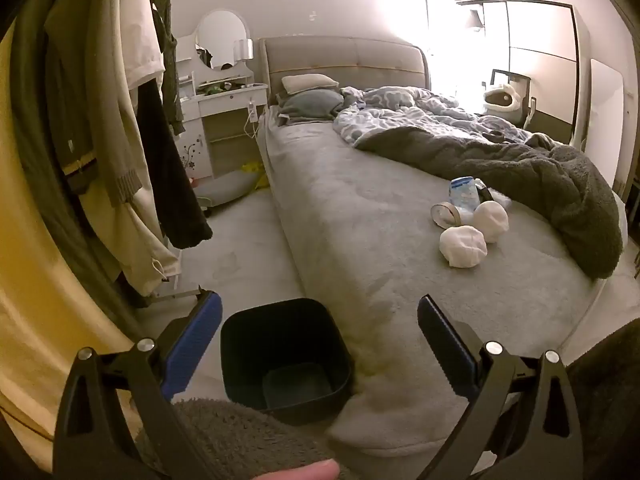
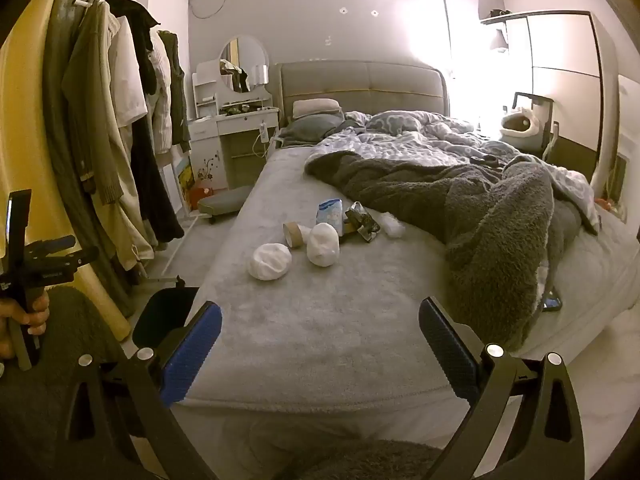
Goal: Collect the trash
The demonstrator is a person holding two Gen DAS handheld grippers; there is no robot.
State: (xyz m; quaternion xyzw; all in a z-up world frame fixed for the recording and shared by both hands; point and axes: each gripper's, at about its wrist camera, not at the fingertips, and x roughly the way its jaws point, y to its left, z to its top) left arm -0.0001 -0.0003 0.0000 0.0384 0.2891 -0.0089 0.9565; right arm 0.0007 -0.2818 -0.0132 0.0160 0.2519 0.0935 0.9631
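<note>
Right wrist view: both hand-held grippers (image 2: pixel 320 338) (image 1: pixel 319 332) gape wide, empty; blue packet's (image 2: pixel 331 212) print is unreadable.

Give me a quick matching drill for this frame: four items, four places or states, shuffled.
Items:
1. black bin
2. cardboard tube
3. dark fleece blanket
4. left gripper

Places or states:
A. open, nothing between the fingers
B. bunched along the far side of the bed
C. on the floor by the bed corner, nothing visible inside
D. lying on the bed beside two white wads

Pairs: 1-C, 2-D, 3-B, 4-A
</note>
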